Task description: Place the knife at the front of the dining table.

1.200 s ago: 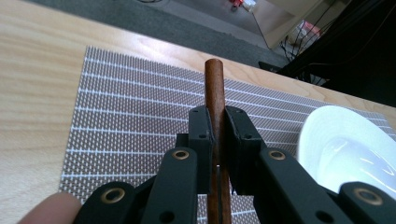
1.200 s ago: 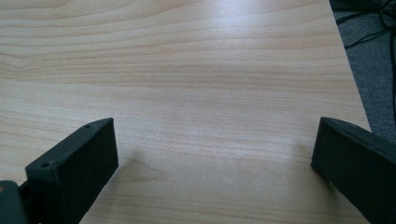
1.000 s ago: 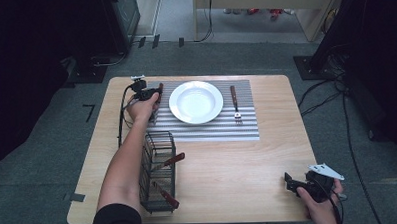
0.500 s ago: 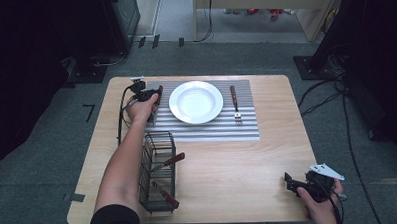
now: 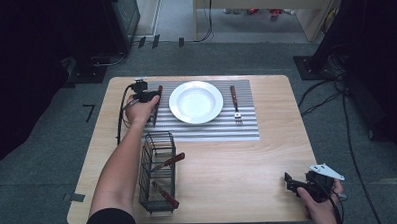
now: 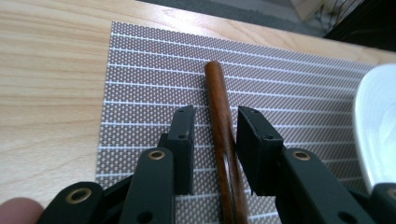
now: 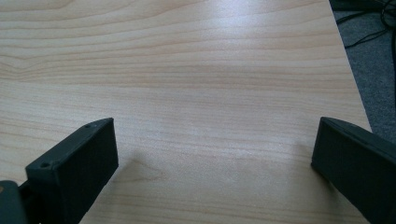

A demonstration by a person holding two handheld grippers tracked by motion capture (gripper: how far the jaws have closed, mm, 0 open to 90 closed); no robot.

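almost nothing had moved since the earlier frames: both hands, the basket and the place setting sat where they had a second before.

place setting part done, by my read. white plate (image 5: 196, 102) centred on the striped placemat (image 5: 207, 129); fork (image 5: 235, 104) lying just right of the plate. wood-handled utensil (image 6: 223, 140) lay flat on the mat just left of the plate. wire basket (image 5: 157, 172) near the front edge held two more wood-handled pieces, so likely more left to lay out.

left gripper (image 6: 215, 140) reached forward over the mat's left side, arm stretched past the basket. jaws stood slightly apart, one either side of the handle, a gap visible on each side, not clamped.

right gripper (image 5: 301, 183) rested low at the table's (image 5: 228, 171) near right corner, jaws wide apart over bare wood, holding nothing.
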